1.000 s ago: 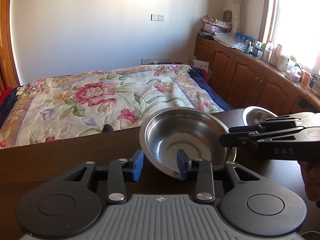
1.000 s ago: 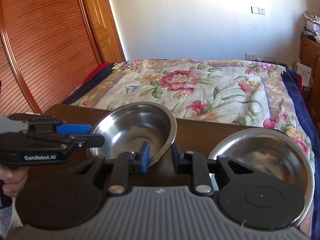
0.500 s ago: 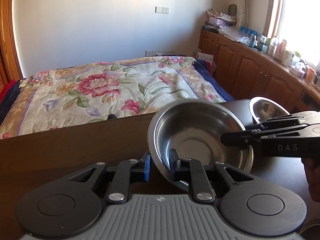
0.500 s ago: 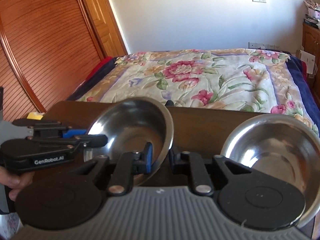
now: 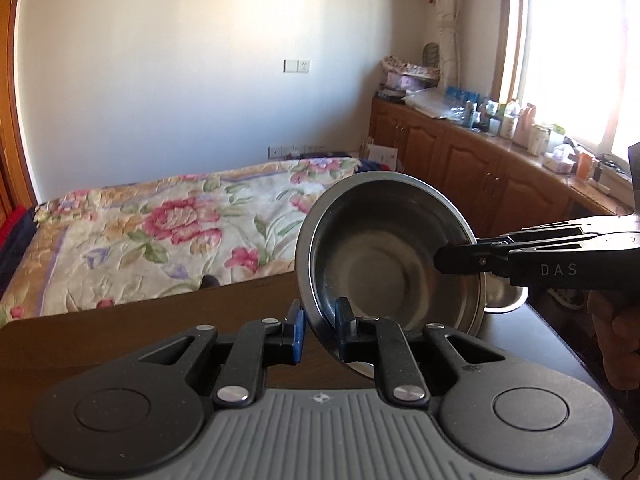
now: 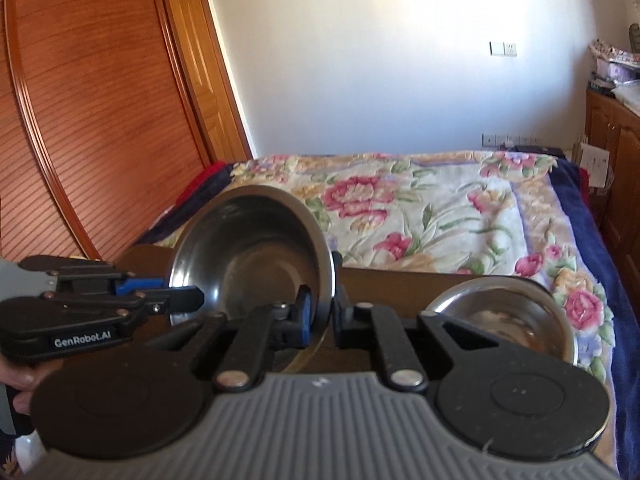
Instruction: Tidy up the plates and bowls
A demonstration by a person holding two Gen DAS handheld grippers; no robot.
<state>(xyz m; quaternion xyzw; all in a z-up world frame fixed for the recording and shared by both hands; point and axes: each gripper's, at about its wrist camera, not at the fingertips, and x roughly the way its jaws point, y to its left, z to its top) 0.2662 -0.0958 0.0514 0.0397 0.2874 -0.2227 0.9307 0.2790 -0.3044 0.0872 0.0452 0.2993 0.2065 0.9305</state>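
Steel bowl (image 5: 384, 256) tilted steeply, lifted above the dark tabletop (image 5: 120, 332) — left hand-held gripper (image 5: 318, 330) and right hand-held gripper (image 6: 320, 316) both clamp its rim on opposite sides. Second bowl (image 6: 504, 316) rests on the tabletop, right of the lifted one.

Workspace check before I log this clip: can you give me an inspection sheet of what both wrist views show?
Surface: dark wooden table, foot of a bed.
Job's things: steel bowl lifted and tilted; second bowl resting on the table.
Clutter: nothing seen on the table.
Grippers: left gripper and right gripper each clamp the raised bowl's rim, on opposite sides.
Cables: nothing seen.
Surroundings: floral bedspread, wooden cabinets topped with bottles, sliding wooden door.
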